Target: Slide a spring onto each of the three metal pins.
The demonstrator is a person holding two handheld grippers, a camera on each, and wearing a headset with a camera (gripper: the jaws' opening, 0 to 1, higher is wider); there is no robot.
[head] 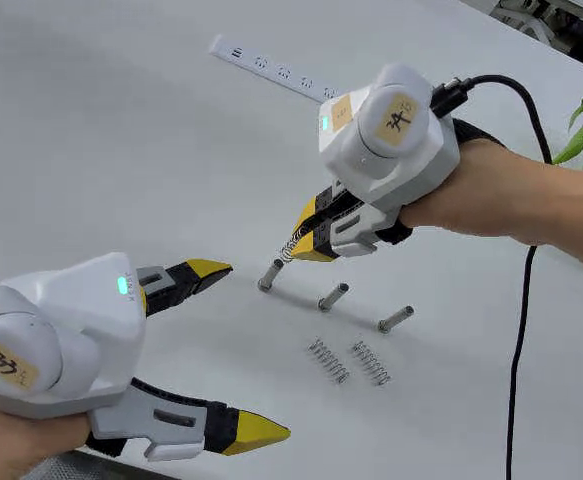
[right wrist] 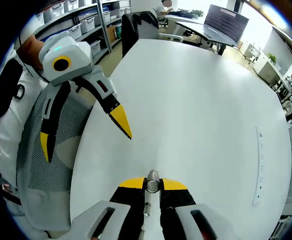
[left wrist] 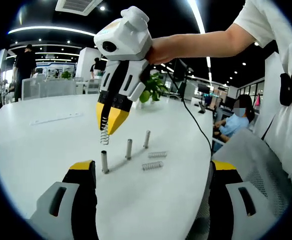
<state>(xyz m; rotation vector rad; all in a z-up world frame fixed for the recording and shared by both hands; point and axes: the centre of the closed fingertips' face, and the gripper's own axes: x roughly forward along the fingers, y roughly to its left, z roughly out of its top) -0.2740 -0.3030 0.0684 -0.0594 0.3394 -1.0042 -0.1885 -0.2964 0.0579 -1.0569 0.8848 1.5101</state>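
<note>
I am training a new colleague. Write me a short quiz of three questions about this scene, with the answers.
1. True or false: the left gripper holds a spring.
2. How many springs lie flat on the table?
3. How many pins already carry a spring? A none; B one; C three.

Key:
1. False. It is open and empty; the right gripper holds the third spring.
2. Two.
3. A.
</note>
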